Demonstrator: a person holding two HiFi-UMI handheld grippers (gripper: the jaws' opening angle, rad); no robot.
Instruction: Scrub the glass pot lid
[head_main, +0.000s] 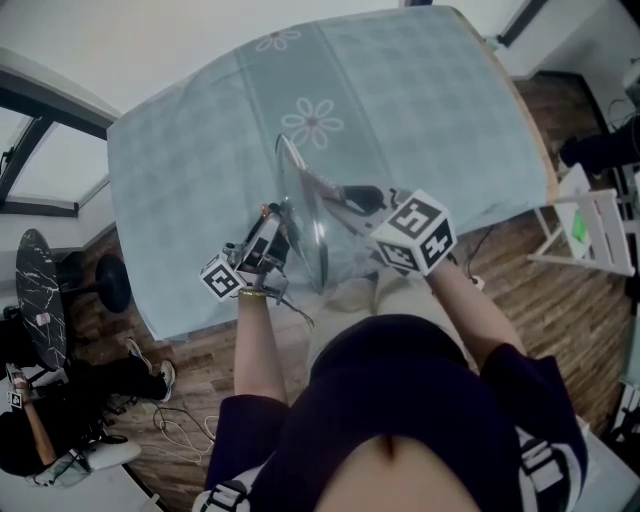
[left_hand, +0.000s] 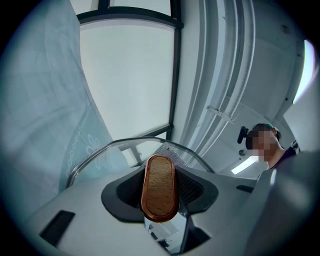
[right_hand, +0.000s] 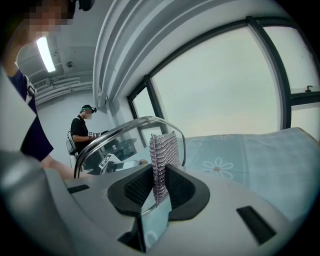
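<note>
While the left gripper (head_main: 272, 240) clamps the wooden handle (left_hand: 160, 187) of the glass pot lid (head_main: 303, 215), holding it on edge above the flowered tablecloth (head_main: 430, 100), the right gripper (head_main: 358, 198) pinches a knitted scrubbing cloth (right_hand: 162, 152) tightly at the lid's opposite face.

Flowered tablecloth (head_main: 420, 90), white chair (head_main: 608, 212), wooden floor (head_main: 520, 292)

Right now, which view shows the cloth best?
The right gripper view: the cloth stands pinched between the jaws, its weave sharp, right by the lid rim. The left gripper view shows only a patch of it through the glass. In the head view I can't make it out.
</note>
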